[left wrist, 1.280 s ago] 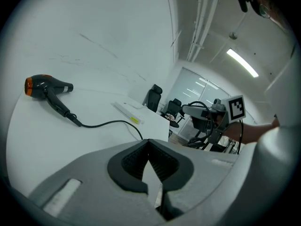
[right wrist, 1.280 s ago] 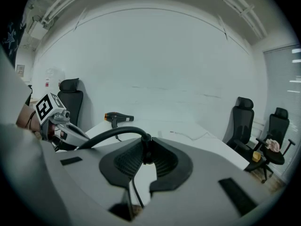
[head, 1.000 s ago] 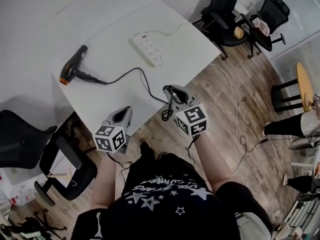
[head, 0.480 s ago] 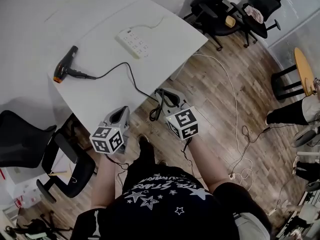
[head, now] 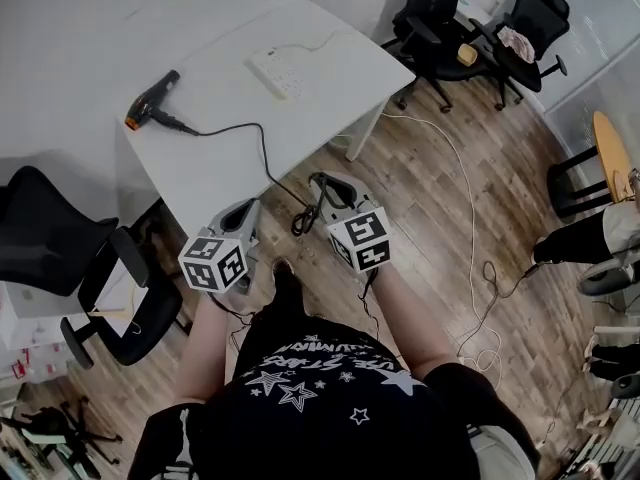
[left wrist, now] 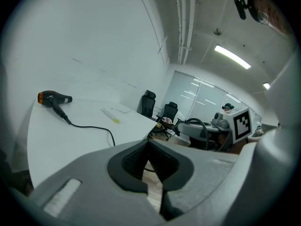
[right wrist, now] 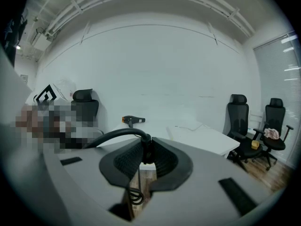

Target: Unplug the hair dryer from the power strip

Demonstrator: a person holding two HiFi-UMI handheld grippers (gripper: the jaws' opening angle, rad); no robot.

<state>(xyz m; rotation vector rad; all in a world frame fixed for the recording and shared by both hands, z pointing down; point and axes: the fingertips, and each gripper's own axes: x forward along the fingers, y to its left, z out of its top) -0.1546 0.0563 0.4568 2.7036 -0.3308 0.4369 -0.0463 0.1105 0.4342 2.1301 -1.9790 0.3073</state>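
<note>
Pinching plug [right wrist: 147,150], right gripper [right wrist: 146,143], dryer [right wrist: 133,120] well beyond

The desk [head: 205,183] is finished in white. The hair dryer [head: 150,101] at its left corner is black with an orange end. Its cord [head: 262,140] and plug [right wrist: 147,147] are black. The power strip [head: 280,70] is white. The left gripper [head: 243,211] and right gripper [head: 322,182] are grey with black pads [right wrist: 124,161]. Each cube [head: 213,264] is patterned with black-and-white square markers. The floor [head: 430,198] is brown wood grain.

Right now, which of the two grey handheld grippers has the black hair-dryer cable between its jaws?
The right gripper: its jaws clamp the black hair-dryer cable, while the left gripper has nothing between its jaws.
</note>
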